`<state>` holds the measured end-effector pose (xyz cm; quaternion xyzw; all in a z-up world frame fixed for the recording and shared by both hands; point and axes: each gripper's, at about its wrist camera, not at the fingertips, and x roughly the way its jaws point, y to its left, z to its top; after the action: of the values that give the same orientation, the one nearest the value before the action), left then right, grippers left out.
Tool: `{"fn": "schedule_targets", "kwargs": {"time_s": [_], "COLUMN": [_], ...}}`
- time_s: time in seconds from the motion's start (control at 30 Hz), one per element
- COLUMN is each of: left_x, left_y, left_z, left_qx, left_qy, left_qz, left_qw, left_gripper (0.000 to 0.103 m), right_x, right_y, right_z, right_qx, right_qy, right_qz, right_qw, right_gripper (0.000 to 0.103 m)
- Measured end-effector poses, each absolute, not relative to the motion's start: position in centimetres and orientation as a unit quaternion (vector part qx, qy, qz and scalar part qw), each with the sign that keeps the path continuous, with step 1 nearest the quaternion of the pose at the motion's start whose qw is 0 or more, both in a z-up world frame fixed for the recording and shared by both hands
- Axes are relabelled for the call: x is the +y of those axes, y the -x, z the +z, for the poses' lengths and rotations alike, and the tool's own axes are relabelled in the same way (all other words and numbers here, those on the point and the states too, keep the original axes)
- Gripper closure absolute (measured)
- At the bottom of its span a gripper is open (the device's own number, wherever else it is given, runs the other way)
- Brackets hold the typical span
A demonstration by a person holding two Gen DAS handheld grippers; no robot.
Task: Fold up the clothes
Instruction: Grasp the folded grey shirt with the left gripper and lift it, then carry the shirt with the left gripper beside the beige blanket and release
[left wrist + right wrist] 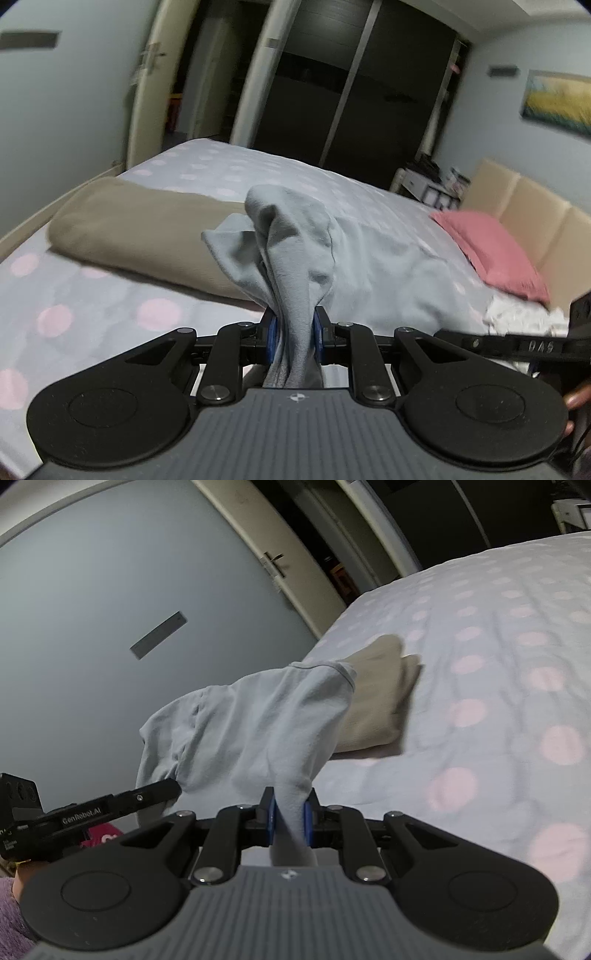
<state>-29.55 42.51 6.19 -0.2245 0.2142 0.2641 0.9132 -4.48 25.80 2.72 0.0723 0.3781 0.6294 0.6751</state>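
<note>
A light grey-blue garment [295, 236] hangs bunched between both grippers above the bed. My left gripper [294, 325] is shut on a gathered fold of it, the cloth pinched between the blue pads. My right gripper [290, 812] is shut on another part of the same garment [255, 723], which rises and drapes to the left. The left gripper's body [92, 812] shows at the left of the right wrist view, under the cloth. The right gripper's body [517, 343] shows at the right edge of the left wrist view.
The bed [92, 295] has a pale cover with pink dots [498, 664]. A folded beige garment [140, 229] lies on it, also in the right wrist view [376, 698]. A pink pillow [487, 251] and a white patterned cloth [524, 314] lie near the beige headboard [535, 206]. Dark wardrobe behind.
</note>
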Motion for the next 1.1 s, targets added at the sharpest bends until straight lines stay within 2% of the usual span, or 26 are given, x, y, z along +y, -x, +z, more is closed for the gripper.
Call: {"fn": "schedule_targets", "kwargs": {"time_s": [0.43,0.73,1.1], "left_x": [52.5,56.3,59.5], "left_y": [35.1,33.5,33.3], "left_z": [0.9,-2.2,-4.8], "left_qx": [0.238,0.27,0.277], "left_qy": [0.28,0.27,0.259], "left_qz": [0.345,0.367,0.383], "left_qw": [0.864,0.848,0.842], "left_gripper": [0.087,0.087,0.087], "right_x": [38.4,43.3,45.1], "right_y": [11.5,11.2,10.3], "right_z": [-3.0,-7.5,-8.4], "right_qx": [0.438,0.473,0.488], "right_qy": [-0.04,-0.035,-0.044], "right_qz": [0.652,0.631,0.626], "right_qw": [0.618,0.614,0.606], "right_gripper": [0.086,0.086,0.086]}}
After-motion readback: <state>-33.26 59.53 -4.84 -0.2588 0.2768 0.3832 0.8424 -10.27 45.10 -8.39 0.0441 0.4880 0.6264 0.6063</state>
